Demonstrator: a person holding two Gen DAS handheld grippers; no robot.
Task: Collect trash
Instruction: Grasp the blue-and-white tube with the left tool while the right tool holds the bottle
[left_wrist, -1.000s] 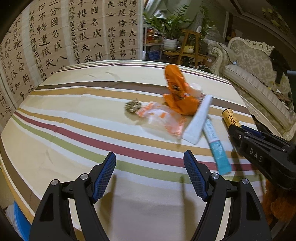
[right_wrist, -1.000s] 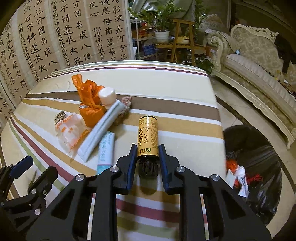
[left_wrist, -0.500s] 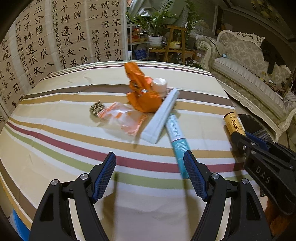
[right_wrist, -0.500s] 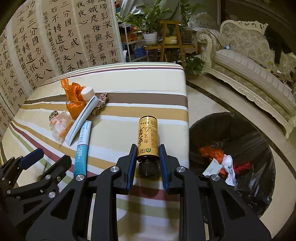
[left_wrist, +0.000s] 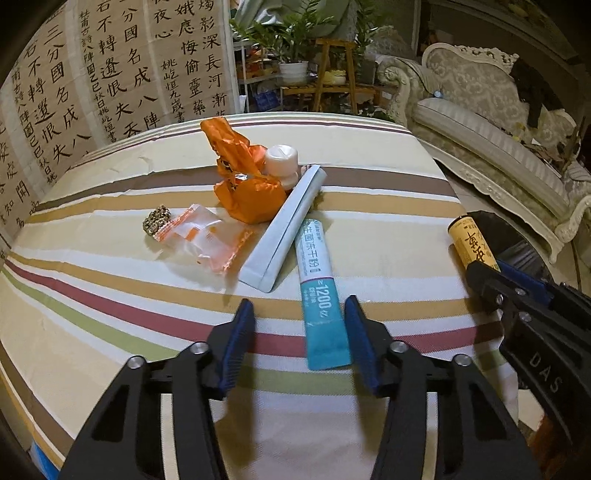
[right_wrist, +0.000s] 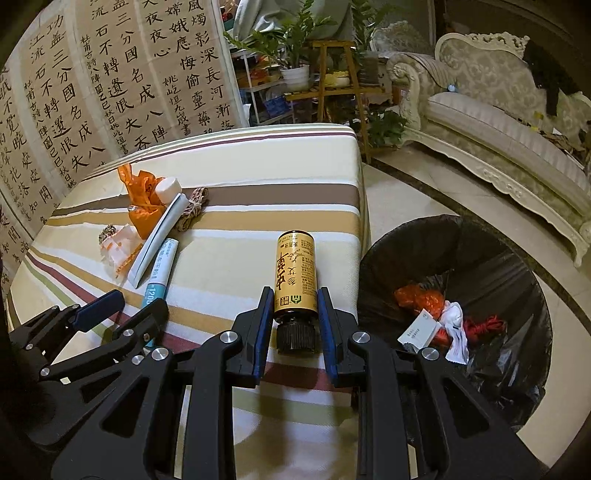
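My right gripper (right_wrist: 293, 314) is shut on a yellow bottle (right_wrist: 295, 273) with a black cap, held over the table's right edge beside the black-lined trash bin (right_wrist: 517, 266). The bottle also shows in the left wrist view (left_wrist: 471, 245). My left gripper (left_wrist: 299, 325) is open and empty, low over the striped tablecloth (left_wrist: 110, 295), its fingertips either side of the near end of a teal tube (left_wrist: 321, 291). Beyond lie a grey-white flat box (left_wrist: 284, 225), an orange bag (left_wrist: 247, 184), a white cap (left_wrist: 280, 162), a clear orange-printed wrapper (left_wrist: 199, 236) and a brown seed ball (left_wrist: 157, 218).
The bin holds an orange bag (right_wrist: 417, 299), white paper and red string. A twine bundle (right_wrist: 194, 206) lies behind the box. A calligraphy screen (left_wrist: 110, 74) stands behind the table. A cream sofa (right_wrist: 498, 122), potted plants and a wooden stand (right_wrist: 332, 74) stand to the right and back.
The right gripper has carried the bottle rightward toward the bin. The left gripper has moved right and forward to the teal tube and its fingers have narrowed somewhat.
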